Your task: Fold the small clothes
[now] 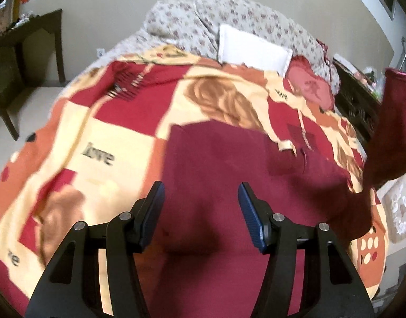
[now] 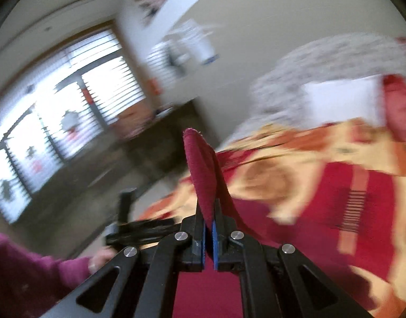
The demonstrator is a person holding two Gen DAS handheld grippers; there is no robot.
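Observation:
A maroon garment [image 1: 229, 159] lies spread on a bed blanket [image 1: 118, 137] patterned in red, cream and orange. My left gripper [image 1: 201, 193] hovers over the garment, open, with nothing between its blue pads. At the right edge of the left wrist view one corner of the garment [image 1: 396, 122] hangs lifted in the air. In the right wrist view my right gripper [image 2: 208, 209] is shut on that maroon edge [image 2: 200, 164], which sticks up past the fingertips. The rest of the cloth [image 2: 256, 225] trails down to the bed.
A white pillow [image 1: 253, 49] and a floral quilt [image 1: 192, 21] lie at the head of the bed. A dark wooden table [image 1: 25, 42] stands left of the bed by the wall. A person's purple sleeve [image 2: 30, 262] and hand hold the other gripper's handle. Blinds cover a bright window [image 2: 57, 111].

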